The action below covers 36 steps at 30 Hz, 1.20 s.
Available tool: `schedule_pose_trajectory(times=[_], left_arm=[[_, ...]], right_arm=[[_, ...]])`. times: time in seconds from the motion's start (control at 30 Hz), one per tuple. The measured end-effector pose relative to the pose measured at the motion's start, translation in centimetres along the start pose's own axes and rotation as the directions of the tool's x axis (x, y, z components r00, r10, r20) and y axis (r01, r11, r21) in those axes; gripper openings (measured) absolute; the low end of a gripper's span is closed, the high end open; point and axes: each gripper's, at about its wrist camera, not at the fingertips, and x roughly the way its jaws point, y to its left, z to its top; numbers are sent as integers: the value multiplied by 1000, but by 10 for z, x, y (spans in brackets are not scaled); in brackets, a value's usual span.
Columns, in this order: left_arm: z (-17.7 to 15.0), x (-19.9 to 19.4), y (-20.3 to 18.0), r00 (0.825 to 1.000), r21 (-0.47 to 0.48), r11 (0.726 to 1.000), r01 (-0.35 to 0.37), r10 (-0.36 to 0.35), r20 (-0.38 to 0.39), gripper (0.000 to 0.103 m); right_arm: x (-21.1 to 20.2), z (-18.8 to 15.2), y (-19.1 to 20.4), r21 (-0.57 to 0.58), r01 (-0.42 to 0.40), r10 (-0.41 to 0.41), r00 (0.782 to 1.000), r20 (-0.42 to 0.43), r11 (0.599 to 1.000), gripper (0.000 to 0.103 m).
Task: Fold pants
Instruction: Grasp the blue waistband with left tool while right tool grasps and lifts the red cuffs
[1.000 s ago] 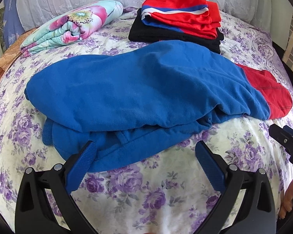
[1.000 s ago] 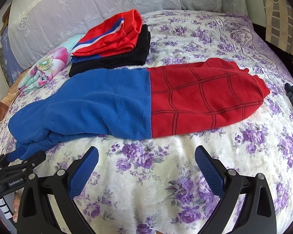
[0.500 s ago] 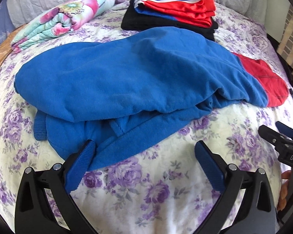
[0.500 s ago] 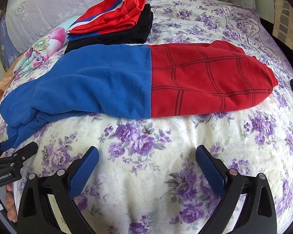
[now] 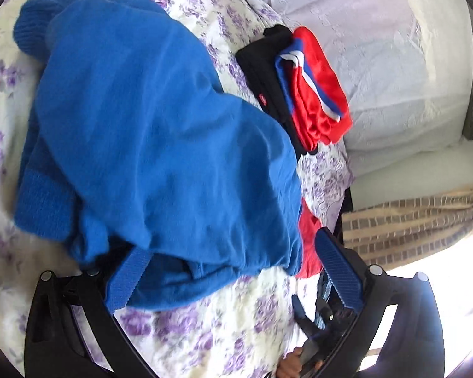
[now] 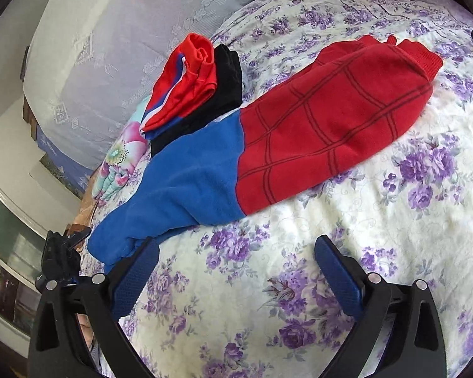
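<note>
1. Left hand-held gripper [image 5: 233, 280] stands wide open at the blue waist end of the pants [image 5: 160, 132]. One pad already lies against the loose blue hem and the other hangs clear past the red part of the pants. Closing here could pinch only the top layer, so a lift would peel the layers apart instead of carrying the whole fold.
2. The pants lie lengthwise on the floral bed [image 6: 347, 220], blue half toward the left gripper and red grid-patterned half [image 6: 331, 132] beyond it. This fleece looks thick and limp. It is bunched at the blue end, and any drag would wrinkle it further.
3. Just behind the pants sits a folded stack, a red, white and blue garment [image 6: 186, 88] on a black one [image 6: 227, 82]. The stack touches or nearly touches the far edge of the pants. A fold swung that way could knock the stack over or land on it.
4. Right hand-held gripper [image 6: 236, 267] is also spread open and grips nothing. Its left pad sits at the blue edge and its right pad is over bare sheet, well apart from the red cuff [image 6: 425, 60]. Closing here might catch the bedsheet along with the pants.
</note>
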Motion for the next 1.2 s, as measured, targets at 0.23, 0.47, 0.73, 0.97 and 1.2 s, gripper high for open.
schedule_pose_trajectory(times=[0.23,0.47,0.73,0.97,1.2], left_arm=[[-1,-16,-4,997,117,993,17,-26,78,73],[-37,-73,14,989,50,998,46,-53,141,95],[-28,-54,15,958,-47,976,-212,217,186,98],[6,-9,-3,944,-14,964,-265,262,201,96],[16,-16,24,961,-13,981,-195,193,197,21]], right_arm=[[-15,4,-20,104,-101,93,993,79,989,99],[-12,6,-16,88,-81,75,995,69,993,99],[-13,6,-18,95,-90,83,994,74,991,99],[-14,7,-21,108,-99,89,992,92,989,99],[-26,17,-44,229,-148,118,983,140,962,99]])
